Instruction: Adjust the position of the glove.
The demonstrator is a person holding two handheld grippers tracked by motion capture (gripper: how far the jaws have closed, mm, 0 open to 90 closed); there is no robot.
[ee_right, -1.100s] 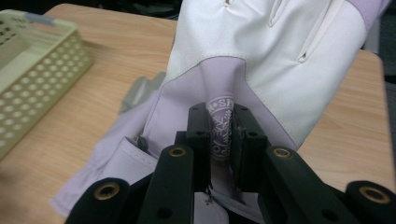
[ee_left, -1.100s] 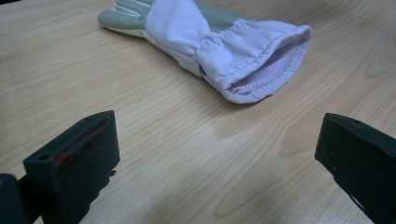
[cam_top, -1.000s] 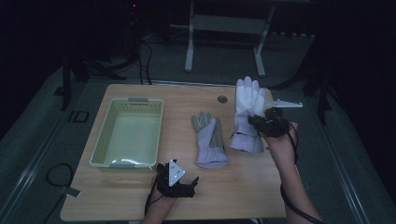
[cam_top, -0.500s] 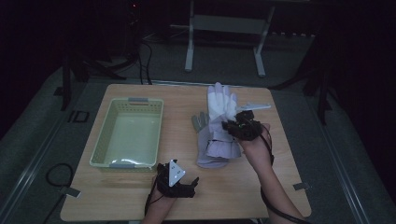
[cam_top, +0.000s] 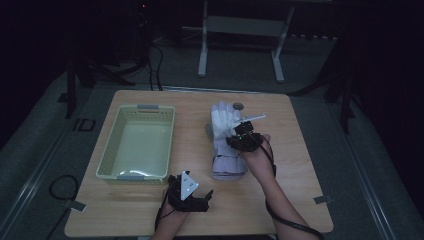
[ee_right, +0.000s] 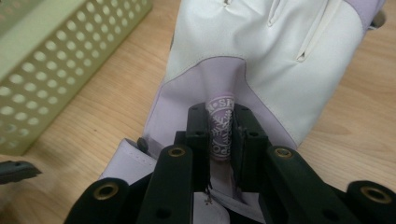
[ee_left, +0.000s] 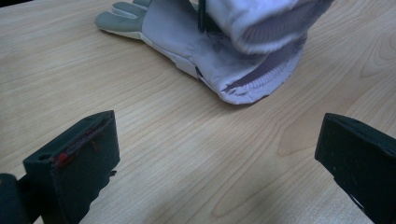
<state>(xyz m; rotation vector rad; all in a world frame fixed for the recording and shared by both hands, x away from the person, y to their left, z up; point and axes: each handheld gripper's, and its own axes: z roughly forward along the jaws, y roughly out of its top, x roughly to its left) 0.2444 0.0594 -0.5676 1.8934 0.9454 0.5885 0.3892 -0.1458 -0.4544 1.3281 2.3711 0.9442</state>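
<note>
1. The right gripper view shows the right gripper (ee_right: 223,135) clamped on a lilac tab of the white glove (ee_right: 261,56); the high view shows this glove (cam_top: 221,120) lying over a second glove (cam_top: 227,164) at the table (cam_top: 300,165) centre.
2. The left gripper view shows the second glove's (ee_left: 196,51) grey fingers and lilac cuff.
3. The basket (cam_top: 107,155) on the left holds nothing.
4. The left gripper (cam_top: 192,197) rests at the near edge with its jaws wide apart, well short of the gloves.

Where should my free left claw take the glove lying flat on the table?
Take the lower glove by its knit cuff, coming from the near table edge. The cuff gapes open toward the left claw, giving an edge to pinch; the right claw holds the upper glove.
</note>
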